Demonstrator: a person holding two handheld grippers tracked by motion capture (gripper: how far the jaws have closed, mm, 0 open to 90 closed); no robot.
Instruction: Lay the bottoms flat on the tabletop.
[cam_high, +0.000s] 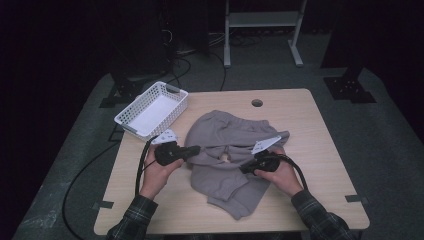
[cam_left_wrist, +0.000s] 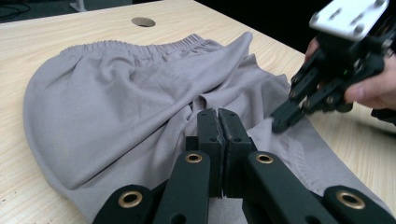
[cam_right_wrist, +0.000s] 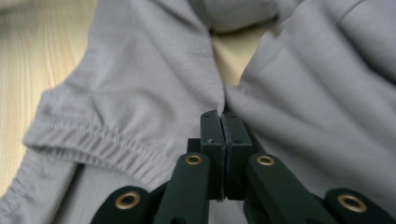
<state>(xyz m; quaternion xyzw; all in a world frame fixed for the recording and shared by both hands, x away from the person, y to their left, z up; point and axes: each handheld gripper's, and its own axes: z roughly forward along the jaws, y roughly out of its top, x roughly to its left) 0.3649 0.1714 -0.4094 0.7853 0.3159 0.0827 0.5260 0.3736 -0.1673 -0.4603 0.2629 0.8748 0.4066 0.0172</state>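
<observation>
Jaws of the left gripper (cam_left_wrist: 218, 114) and right gripper (cam_right_wrist: 219, 116) are pressed together, each pinching grey shorts (cam_high: 225, 140) at its tips.

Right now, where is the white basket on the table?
In the high view, the white basket sits at the table's far left corner, left of the grey pants and beyond the left gripper.

Sweatpants (cam_high: 227, 150) lie mid-tabletop (cam_high: 320, 150); a basket (cam_high: 151, 109) sits behind-left; claws flank them, left claw (cam_high: 196, 149), right claw (cam_high: 243, 170).
</observation>
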